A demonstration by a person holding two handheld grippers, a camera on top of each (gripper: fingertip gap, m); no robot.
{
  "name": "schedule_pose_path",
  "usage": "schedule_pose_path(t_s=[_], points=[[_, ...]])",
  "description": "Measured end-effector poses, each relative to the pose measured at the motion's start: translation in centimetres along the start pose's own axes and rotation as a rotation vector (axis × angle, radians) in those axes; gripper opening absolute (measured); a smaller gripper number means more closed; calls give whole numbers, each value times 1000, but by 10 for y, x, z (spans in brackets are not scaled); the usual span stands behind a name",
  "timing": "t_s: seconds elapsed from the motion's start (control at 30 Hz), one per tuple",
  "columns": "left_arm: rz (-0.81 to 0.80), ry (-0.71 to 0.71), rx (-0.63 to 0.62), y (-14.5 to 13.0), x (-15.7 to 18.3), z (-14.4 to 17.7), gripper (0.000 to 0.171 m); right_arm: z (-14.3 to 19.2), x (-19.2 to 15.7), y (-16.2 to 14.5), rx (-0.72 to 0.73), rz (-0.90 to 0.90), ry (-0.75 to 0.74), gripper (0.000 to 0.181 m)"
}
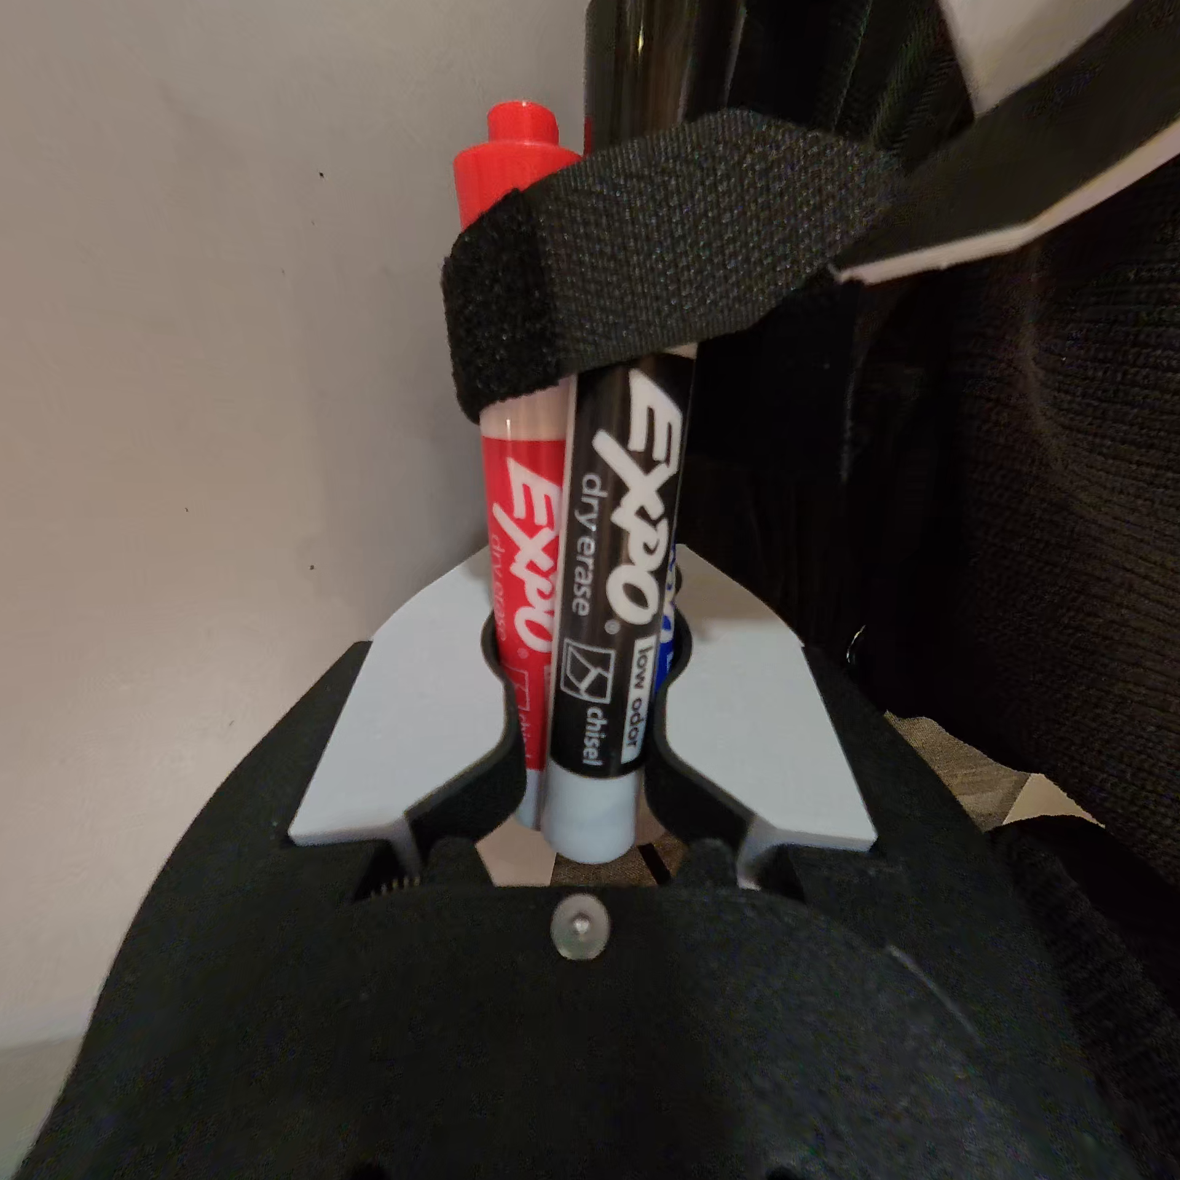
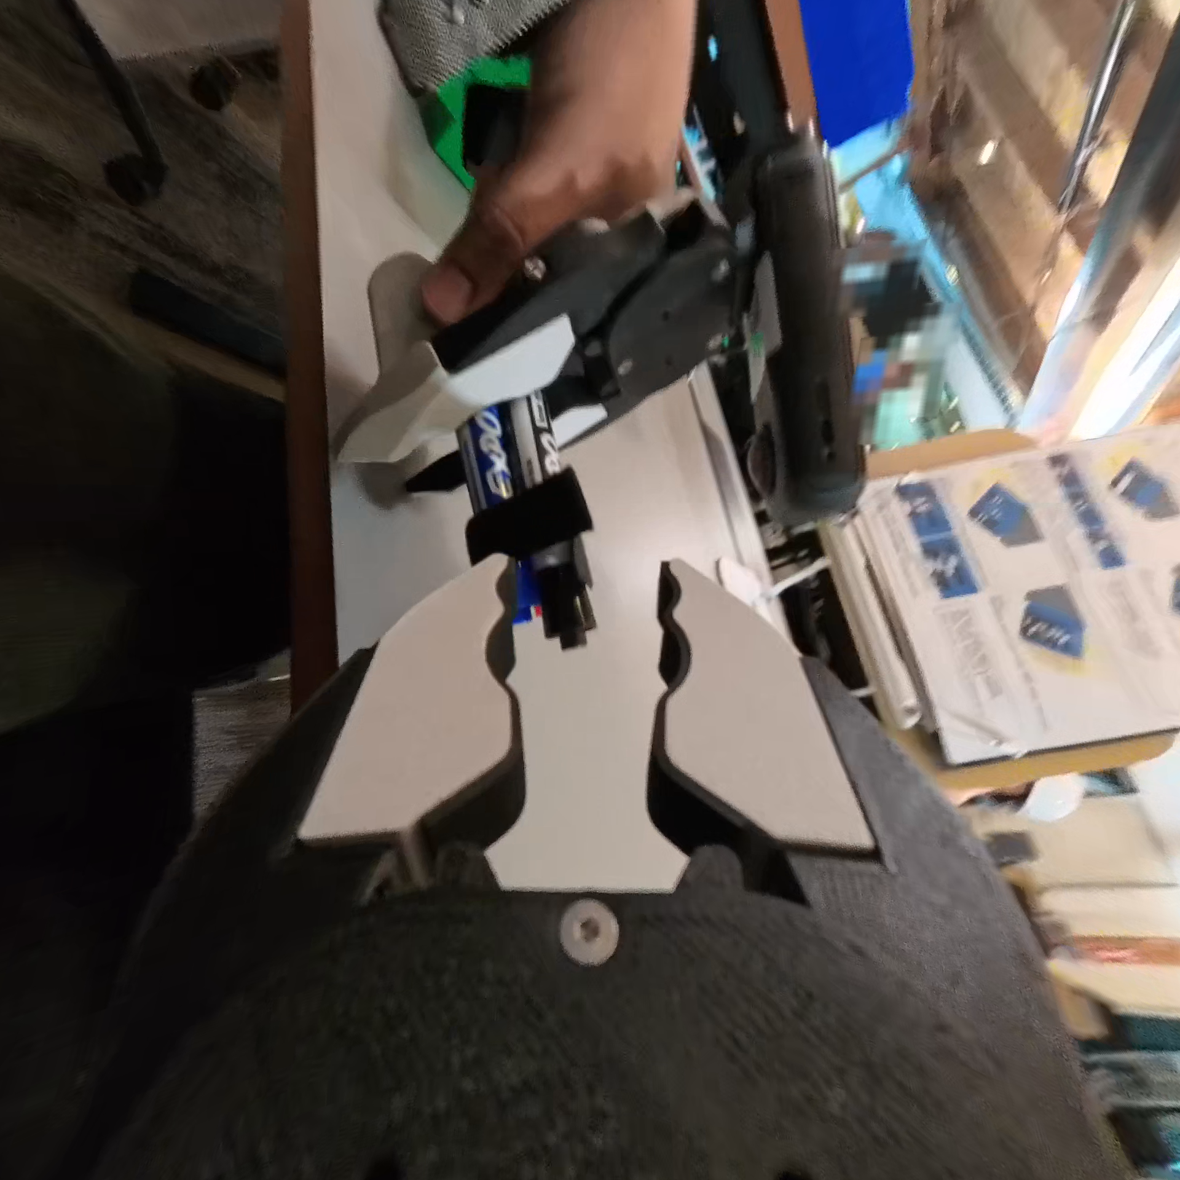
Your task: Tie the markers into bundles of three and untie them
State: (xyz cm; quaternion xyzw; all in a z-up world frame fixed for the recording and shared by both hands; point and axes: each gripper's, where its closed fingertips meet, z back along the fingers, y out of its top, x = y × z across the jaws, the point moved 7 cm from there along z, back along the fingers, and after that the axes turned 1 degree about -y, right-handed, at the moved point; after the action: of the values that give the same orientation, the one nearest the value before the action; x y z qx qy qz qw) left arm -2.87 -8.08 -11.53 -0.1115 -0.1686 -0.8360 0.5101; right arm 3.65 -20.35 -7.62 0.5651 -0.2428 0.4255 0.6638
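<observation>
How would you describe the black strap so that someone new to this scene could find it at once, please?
Start at the left gripper, whose white fingers are shut on three upright markers. Follow the red marker and black marker up towards their caps. The black strap is the woven fabric band looped round them there, the only soft thing among the hard plastic barrels.

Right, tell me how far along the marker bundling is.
Done: three markers, red, black and blue, sit together with the strap round them. In hand: the left gripper clamps the bundle; the right gripper is open by the capped ends. Left: whether the strap's loose end is fastened or being undone can't be told.
</observation>
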Motion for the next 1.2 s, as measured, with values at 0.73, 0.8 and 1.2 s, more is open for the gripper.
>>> schedule_pose_path(t_s=[0.73,0.8,1.2], points=[[-35,130,-122,7,7,-4,45,-5,1,-8,-69,-123,129,2],[-39,142,-126,7,7,-4,45,-6,4,-8,-71,-232,163,2],[-36,152,-122,8,5,-3,45,-10,10,-10,-43,-652,286,33]])
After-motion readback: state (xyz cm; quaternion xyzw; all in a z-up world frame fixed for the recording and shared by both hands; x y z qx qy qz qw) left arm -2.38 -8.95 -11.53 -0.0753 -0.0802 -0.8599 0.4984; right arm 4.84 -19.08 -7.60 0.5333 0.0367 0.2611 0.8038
